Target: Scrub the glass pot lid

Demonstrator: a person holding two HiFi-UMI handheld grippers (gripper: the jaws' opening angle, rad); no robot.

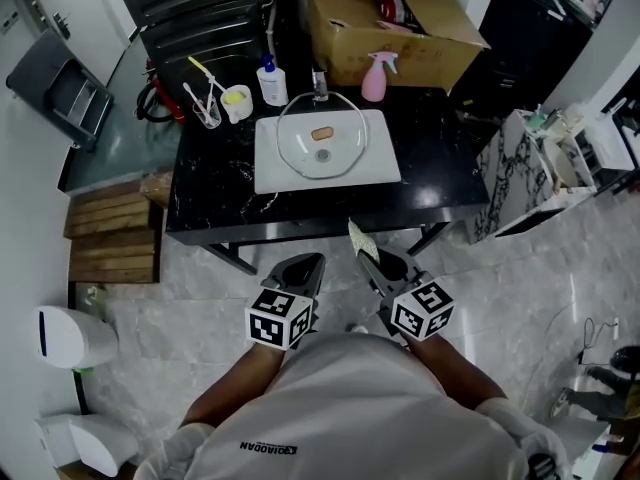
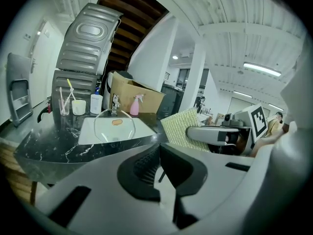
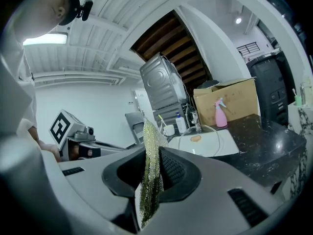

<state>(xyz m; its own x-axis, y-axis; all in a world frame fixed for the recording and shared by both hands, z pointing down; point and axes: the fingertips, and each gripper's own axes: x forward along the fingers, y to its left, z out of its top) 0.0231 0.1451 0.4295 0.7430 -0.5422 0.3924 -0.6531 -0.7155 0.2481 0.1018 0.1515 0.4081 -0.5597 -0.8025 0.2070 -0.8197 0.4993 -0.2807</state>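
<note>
— Begin from the left. What stands on the black counter (image 1: 440,168)?

— At the left is a glass with toothbrushes (image 1: 205,108), then a white cup (image 1: 237,101) and a soap bottle (image 1: 271,81). Next comes the white sink (image 1: 270,173), and the glass pot lid (image 1: 340,153) is in it. The lid looks tilted, with its far rim up near the tap (image 1: 320,86). A small brown piece shows at its middle; I cannot tell if this is the knob. To the right of the tap stands a pink spray bottle (image 1: 374,76), with a cardboard box (image 1: 400,38) behind it.

— And the grippers?

— Both are on the near side of the counter, over the floor, side by side. The left gripper (image 1: 305,265) has its jaws together, and nothing is between them. The right gripper (image 1: 378,264) has its jaws pressed on a yellow-green scrubbing pad (image 1: 360,240), which stands upright out of them.

— How does the lid lie to the pad?

— Well apart. The lid is ahead of the pad and a little to its left, beyond the front edge of the counter. The pad touches neither the lid nor the sink.
</note>
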